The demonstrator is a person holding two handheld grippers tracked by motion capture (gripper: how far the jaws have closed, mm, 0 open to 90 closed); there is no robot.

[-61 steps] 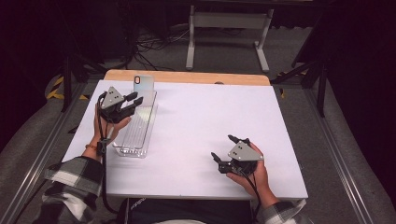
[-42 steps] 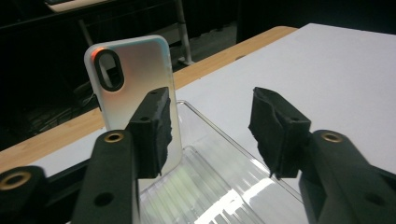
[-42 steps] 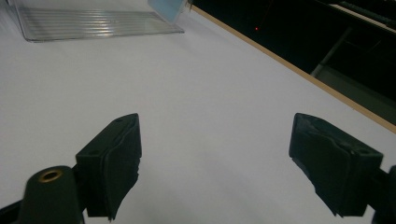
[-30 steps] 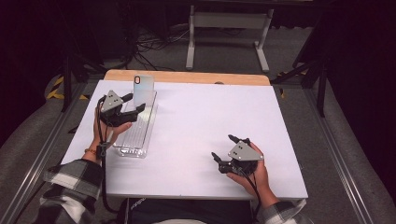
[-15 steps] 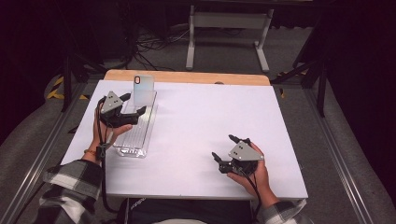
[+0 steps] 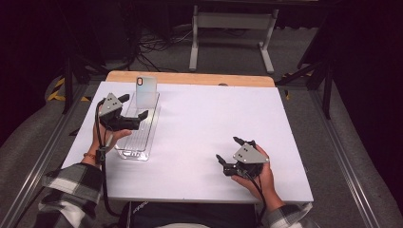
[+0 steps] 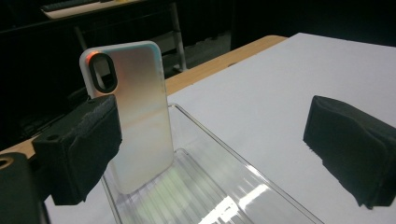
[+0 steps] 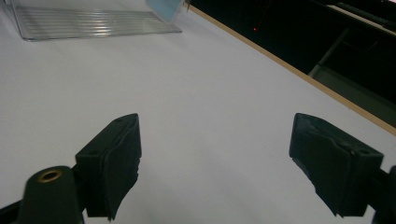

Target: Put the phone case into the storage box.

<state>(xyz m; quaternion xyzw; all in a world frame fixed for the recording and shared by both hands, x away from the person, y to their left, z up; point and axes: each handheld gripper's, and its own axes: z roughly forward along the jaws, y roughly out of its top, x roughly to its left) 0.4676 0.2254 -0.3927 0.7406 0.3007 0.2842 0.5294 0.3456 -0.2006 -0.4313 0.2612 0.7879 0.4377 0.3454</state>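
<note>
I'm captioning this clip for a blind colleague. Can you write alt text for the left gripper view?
A white phone case stands upright at the far end of a clear ribbed plastic tray on a white table. The left gripper has just been opening; its black jaws stand wide apart, clear of the case.

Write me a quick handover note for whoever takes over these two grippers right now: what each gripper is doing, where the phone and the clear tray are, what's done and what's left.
Left gripper: jaws have just been opening and now stand wide, nothing between the pads; it sits beside the far end of the tray.
Right gripper: open, empty, resting on the white table at the near right.
Phone: stands upright, leaning slightly, in the far end of the clear tray, let go.
Done: phone looks placed in the tray.
Left: probably back the left gripper away without knocking the phone; check that it stays standing.
</note>
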